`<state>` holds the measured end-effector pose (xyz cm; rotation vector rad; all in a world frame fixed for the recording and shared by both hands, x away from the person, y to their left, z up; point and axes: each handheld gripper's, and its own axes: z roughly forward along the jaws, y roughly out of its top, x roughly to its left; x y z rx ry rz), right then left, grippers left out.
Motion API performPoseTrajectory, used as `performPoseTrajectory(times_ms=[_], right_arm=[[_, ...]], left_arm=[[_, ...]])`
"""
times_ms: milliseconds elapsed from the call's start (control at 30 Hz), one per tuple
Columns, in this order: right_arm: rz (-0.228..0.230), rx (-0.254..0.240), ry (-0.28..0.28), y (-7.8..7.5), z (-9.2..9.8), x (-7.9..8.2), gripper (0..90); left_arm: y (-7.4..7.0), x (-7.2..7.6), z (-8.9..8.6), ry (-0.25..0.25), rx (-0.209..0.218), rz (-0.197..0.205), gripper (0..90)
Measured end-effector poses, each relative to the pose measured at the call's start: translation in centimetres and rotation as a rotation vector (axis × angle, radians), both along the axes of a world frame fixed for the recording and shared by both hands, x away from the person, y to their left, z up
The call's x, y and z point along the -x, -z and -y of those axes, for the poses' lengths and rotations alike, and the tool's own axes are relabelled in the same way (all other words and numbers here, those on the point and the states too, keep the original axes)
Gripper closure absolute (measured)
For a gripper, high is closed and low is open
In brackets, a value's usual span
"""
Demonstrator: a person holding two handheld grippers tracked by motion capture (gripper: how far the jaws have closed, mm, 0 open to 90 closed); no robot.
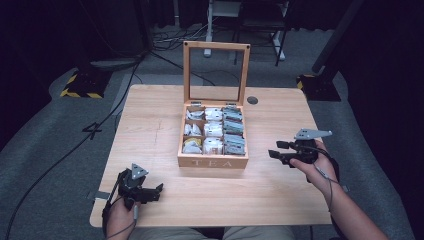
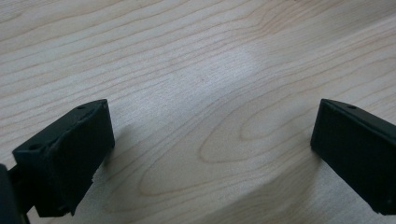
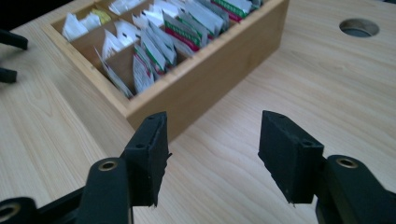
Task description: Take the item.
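Dim surroundings, table (image 1: 150, 125) evenly lit from above, soft shadows, slight close-up blur

A pale wooden table (image 1: 150, 130) with visible grain and rounded corners stands on grey carpet (image 1: 45, 140); its top is bare over most of its area; a wooden tea box (image 1: 212, 161) sits directly on it, about midway across and a little toward the far edge, its glass-paned lid (image 1: 216, 72) standing upright at the far side; the box is divided into compartments holding paper tea packets (image 1: 214, 131), and the word TEA is on its near wall; a round hole (image 1: 252, 100) is set into the tabletop near the far edge, just right of the box.
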<state>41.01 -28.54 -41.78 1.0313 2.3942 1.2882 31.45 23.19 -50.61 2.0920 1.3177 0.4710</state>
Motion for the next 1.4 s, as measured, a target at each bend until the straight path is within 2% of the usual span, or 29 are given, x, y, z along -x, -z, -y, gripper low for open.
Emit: performPoseTrajectory(times_ms=[267, 367, 500, 633, 1000, 1233, 1400], right_arm=[[0.001, -0.021, -0.045, -2.0, -3.1, -1.9, 45.8], [-0.005, -0.033, -0.064, -2.6, -4.8, -2.9, 46.5], [-0.005, -0.033, -0.089, -2.9, -6.0, -3.7, 46.8], [-0.003, -0.007, -0.106, -3.3, -8.0, -5.0, 47.9], [-0.028, -0.006, -0.127, -3.2, -11.7, -6.6, 49.3], [-0.035, -0.008, -0.127, -2.8, -13.2, -7.1, 49.9], [-0.06, -0.014, -0.126, -2.4, -14.1, -7.3, 52.8]], left_arm=[[0.0, -0.1, -0.1, 0.009, -0.002, 0.002, 0.0], [0.0, -0.2, -0.1, 0.013, -0.003, 0.003, 0.0], [0.0, -0.2, -0.1, 0.015, 0.004, 0.002, 0.0], [0.0, -0.3, -0.1, 0.015, 0.002, 0.001, 0.0], [0.0, -0.5, -0.1, 0.024, -0.006, 0.002, 0.0], [0.0, -0.5, -0.1, 0.024, -0.006, 0.002, 0.0], [0.0, -0.5, -0.1, 0.023, -0.005, 0.002, 0.0]])
